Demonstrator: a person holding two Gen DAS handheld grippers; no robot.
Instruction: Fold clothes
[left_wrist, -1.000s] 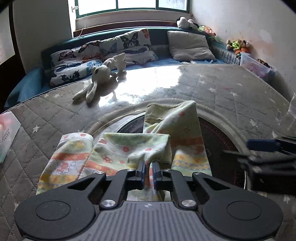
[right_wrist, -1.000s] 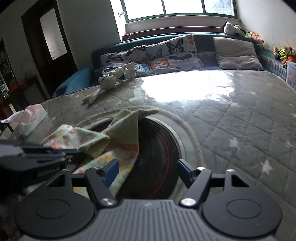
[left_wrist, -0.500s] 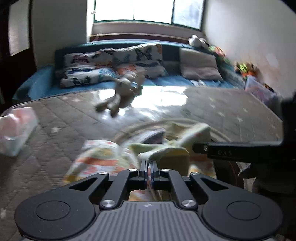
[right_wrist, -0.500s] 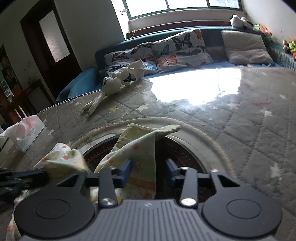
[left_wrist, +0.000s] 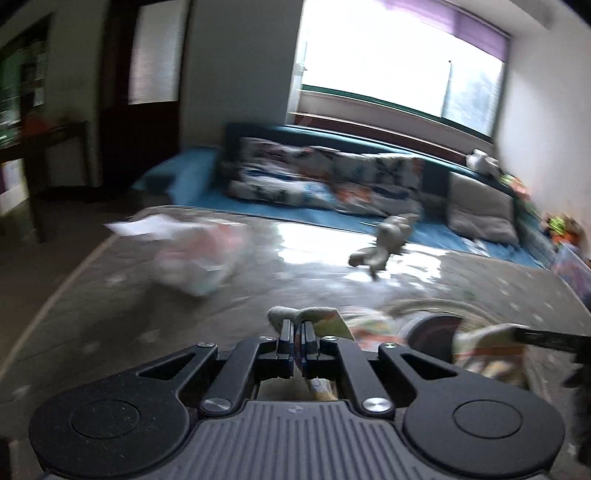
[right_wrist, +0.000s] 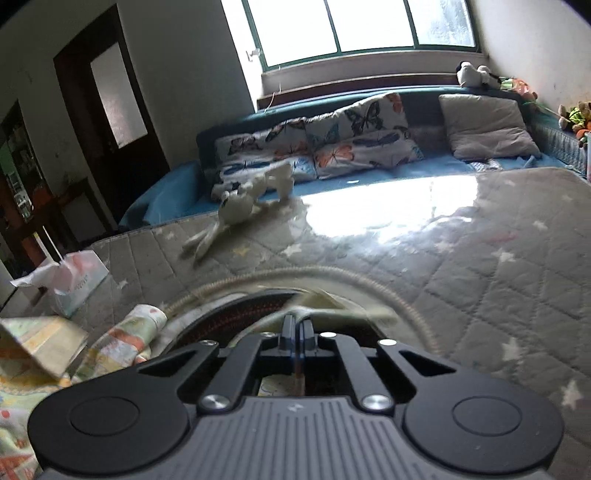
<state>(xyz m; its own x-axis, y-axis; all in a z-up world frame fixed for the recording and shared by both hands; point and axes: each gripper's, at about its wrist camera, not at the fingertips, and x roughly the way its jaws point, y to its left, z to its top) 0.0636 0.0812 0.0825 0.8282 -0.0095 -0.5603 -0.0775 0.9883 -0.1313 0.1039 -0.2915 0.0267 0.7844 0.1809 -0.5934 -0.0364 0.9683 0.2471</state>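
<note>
The garment (right_wrist: 122, 338) is a pale green and yellow patterned cloth with orange bands, lying over a dark round mat (right_wrist: 236, 317) on the grey quilted bed. My left gripper (left_wrist: 296, 326) is shut on a bunched edge of the garment (left_wrist: 325, 319) and holds it raised; the view is motion-blurred. My right gripper (right_wrist: 296, 323) is shut on another edge of the garment (right_wrist: 332, 308) just above the mat. The right gripper's black arm (left_wrist: 546, 338) shows at the right edge of the left wrist view.
A white plush rabbit (right_wrist: 243, 205) lies farther back on the bed. A tissue pack (right_wrist: 75, 280) sits at the bed's left edge. Butterfly pillows (right_wrist: 314, 147) and a grey cushion (right_wrist: 487, 127) line the blue bench under the window. A dark door stands at left.
My right gripper has closed on the garment's edge; it was open one second ago. My left gripper, still shut on the cloth, has lifted and swung to the left.
</note>
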